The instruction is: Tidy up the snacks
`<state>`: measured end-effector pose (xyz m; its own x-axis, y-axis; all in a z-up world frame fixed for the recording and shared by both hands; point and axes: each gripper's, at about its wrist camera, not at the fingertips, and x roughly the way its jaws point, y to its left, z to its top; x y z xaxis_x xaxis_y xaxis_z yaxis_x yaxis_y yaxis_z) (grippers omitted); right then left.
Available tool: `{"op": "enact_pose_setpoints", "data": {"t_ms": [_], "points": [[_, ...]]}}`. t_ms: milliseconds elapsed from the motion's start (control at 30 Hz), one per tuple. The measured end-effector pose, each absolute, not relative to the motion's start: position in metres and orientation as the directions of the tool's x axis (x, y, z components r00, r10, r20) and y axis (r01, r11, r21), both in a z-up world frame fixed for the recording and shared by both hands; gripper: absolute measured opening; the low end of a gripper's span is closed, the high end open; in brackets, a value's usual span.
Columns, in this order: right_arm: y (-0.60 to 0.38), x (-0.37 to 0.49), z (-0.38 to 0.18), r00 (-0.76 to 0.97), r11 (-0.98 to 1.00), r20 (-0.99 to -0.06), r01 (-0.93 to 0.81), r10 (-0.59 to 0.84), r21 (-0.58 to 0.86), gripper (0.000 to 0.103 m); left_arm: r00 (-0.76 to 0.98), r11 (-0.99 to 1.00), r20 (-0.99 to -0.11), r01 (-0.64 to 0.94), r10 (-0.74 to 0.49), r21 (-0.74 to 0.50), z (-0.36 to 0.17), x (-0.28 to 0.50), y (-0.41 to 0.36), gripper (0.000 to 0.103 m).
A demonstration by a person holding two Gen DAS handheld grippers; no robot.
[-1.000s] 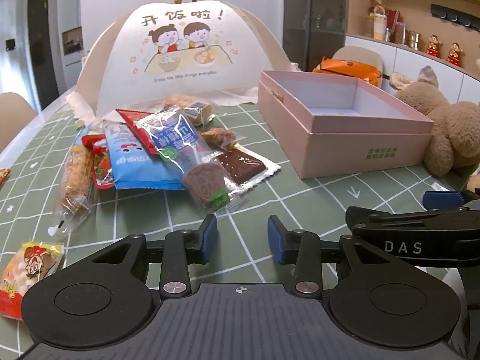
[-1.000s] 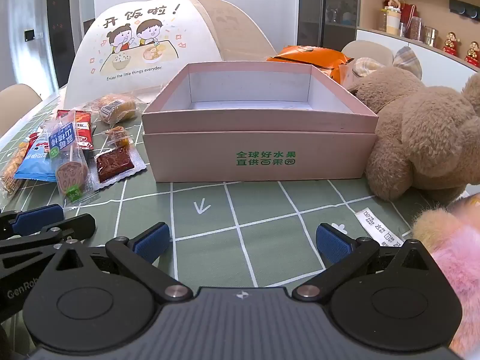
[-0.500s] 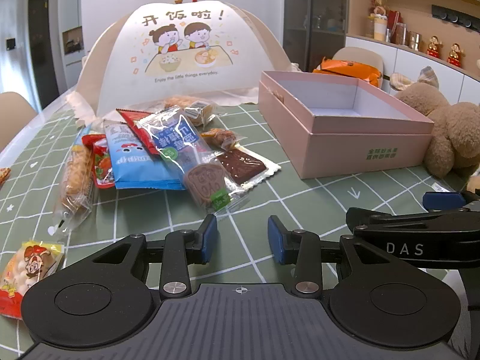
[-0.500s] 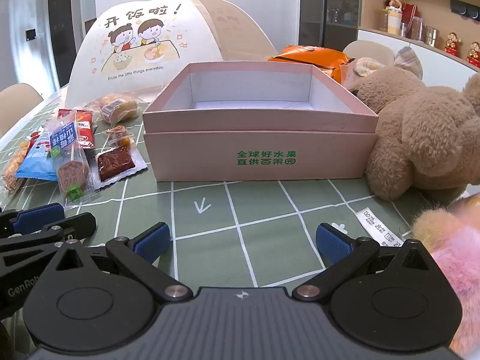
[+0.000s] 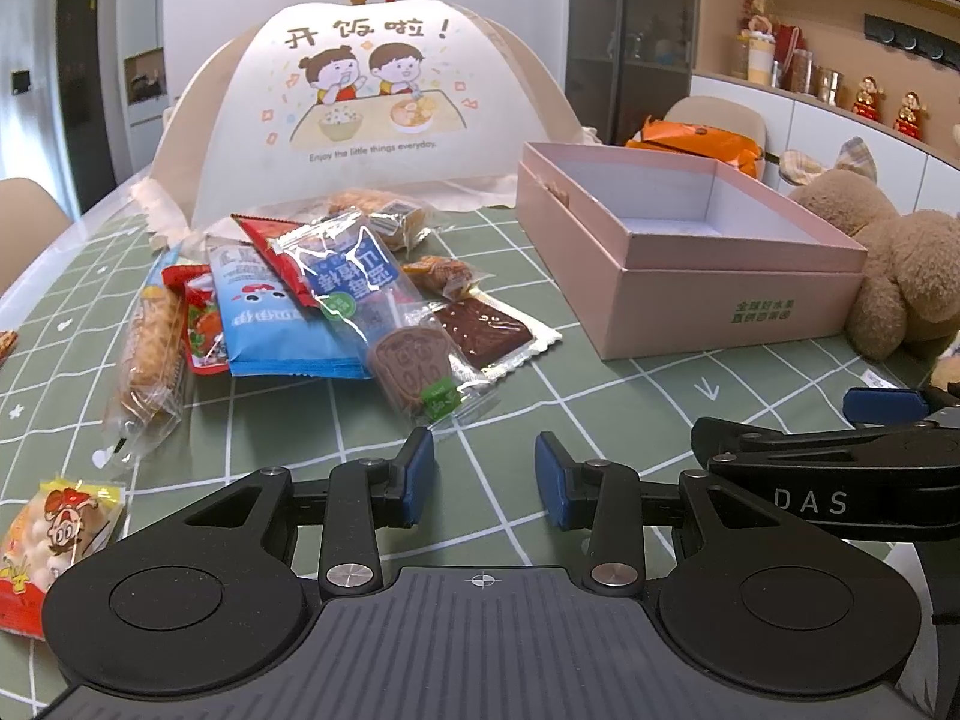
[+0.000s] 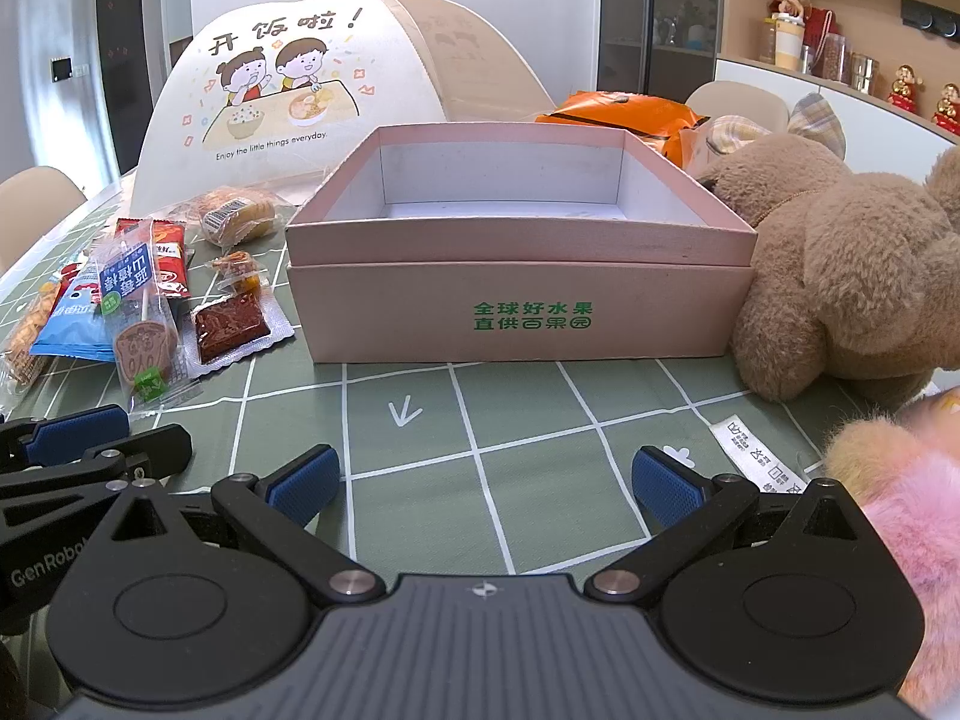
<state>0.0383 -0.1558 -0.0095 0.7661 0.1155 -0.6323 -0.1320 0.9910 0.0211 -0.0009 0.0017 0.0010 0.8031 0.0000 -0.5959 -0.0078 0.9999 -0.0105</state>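
Note:
A pile of wrapped snacks (image 5: pixel 312 300) lies on the green checked tablecloth, left of an open, empty pink box (image 5: pixel 690 246). Nearest me is a clear pack with a brown biscuit lollipop (image 5: pixel 414 366); a dark brown square snack (image 5: pixel 480 330) lies beside it. My left gripper (image 5: pixel 483 474) is open and empty, low over the cloth just in front of the lollipop pack. My right gripper (image 6: pixel 483 480) is wide open and empty, facing the box (image 6: pixel 516 276) front. The snack pile also shows in the right wrist view (image 6: pixel 138 306).
A white food cover tent (image 5: pixel 372 102) stands behind the snacks. A brown teddy bear (image 6: pixel 852 264) sits right of the box, pink fluffy fur (image 6: pixel 900 516) by my right gripper. An orange bag (image 6: pixel 618 114) lies behind the box. A small yellow-red snack pack (image 5: pixel 42 546) lies at near left.

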Motion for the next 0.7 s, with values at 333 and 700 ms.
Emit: {"op": "enact_pose_setpoints", "data": {"t_ms": [333, 700], "points": [[-0.1556, 0.0384, -0.0096, 0.766, 0.991, -0.632, -0.132, 0.115, 0.021, 0.103, 0.804, 1.0, -0.595, -0.007, -0.002, -0.012, 0.0008, -0.0012, 0.0017, 0.042], [-0.1555, 0.0385, -0.0095, 0.766, 0.991, -0.632, -0.132, 0.115, 0.021, 0.103, 0.805, 1.0, -0.594, -0.007, -0.008, -0.022, 0.0008, -0.0013, 0.0024, 0.041]]}}
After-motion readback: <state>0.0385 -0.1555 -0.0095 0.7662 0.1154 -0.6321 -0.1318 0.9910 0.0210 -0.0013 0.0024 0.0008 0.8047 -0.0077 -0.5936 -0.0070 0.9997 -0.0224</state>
